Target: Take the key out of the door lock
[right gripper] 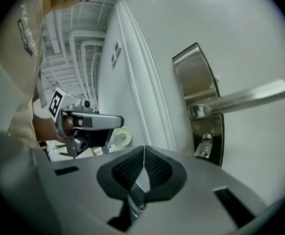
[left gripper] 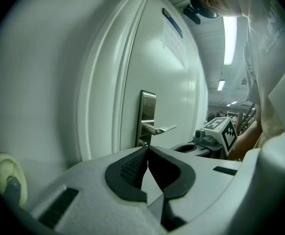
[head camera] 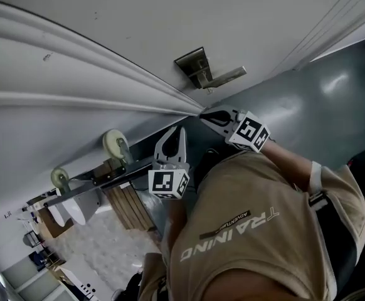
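nearby, a glossy grey floor [head camera: 320, 99] meets the white door [head camera: 107, 24].

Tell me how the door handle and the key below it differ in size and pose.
The door handle is a long lever; the key is far smaller. The door handle stretches sideways, while the key sticks out of the plate under it, with its head towards the camera. Both are silvery metal and sit on that same plate.
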A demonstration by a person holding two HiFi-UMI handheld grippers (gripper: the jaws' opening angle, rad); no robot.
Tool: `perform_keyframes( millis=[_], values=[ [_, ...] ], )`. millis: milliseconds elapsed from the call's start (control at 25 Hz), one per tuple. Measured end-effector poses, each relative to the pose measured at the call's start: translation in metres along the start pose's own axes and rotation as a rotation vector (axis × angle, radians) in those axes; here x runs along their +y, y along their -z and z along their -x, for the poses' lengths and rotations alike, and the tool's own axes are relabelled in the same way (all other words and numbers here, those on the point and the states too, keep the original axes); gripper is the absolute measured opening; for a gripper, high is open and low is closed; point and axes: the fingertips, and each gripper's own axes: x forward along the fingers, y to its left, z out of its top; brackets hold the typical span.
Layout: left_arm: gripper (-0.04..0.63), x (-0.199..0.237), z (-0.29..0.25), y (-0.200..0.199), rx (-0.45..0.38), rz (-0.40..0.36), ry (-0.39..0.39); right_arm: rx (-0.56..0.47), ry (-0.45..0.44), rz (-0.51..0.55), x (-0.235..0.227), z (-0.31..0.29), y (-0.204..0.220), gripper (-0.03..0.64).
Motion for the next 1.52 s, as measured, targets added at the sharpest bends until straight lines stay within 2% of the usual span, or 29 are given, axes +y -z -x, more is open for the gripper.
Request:
perform_keyframes(
  millis=[200,360,600,760,960,1200,1520],
  values=[
    [0.009,0.003,0.005,-0.006,-0.010,-0.044,0.062,0.002,0.071,-0.076,-0.001,-0.001,0.010,0.015],
    [0.009,0.019,0.017,-0.011,-0.014,-0.026,0.078,-0.033,0.144,-0.087,0.005,-0.001,-0.012,0.015],
    [0.009,0.027,0.012,-0.025,-0.059,-0.040,0.137,-0.049,0.206,-0.029,0.006,-0.009,-0.034,0.015],
    [0.009,0.034,0.008,-0.014,-0.040,-0.018,0.164,-0.047,0.297,-0.050,-0.005,-0.006,-0.033,0.015],
    [0.009,0.047,-0.001,-0.008,-0.033,0.009,0.159,-0.015,0.349,-0.021,-0.017,0.000,-0.033,0.015],
    [0.009,0.039,-0.003,-0.008,-0.025,0.007,0.214,-0.004,0.460,-0.046,-0.031,0.013,-0.026,0.015],
    [0.009,0.023,-0.016,-0.001,-0.014,-0.007,0.301,-0.008,0.521,-0.034,-0.038,0.018,-0.032,0.015]
  ],
)
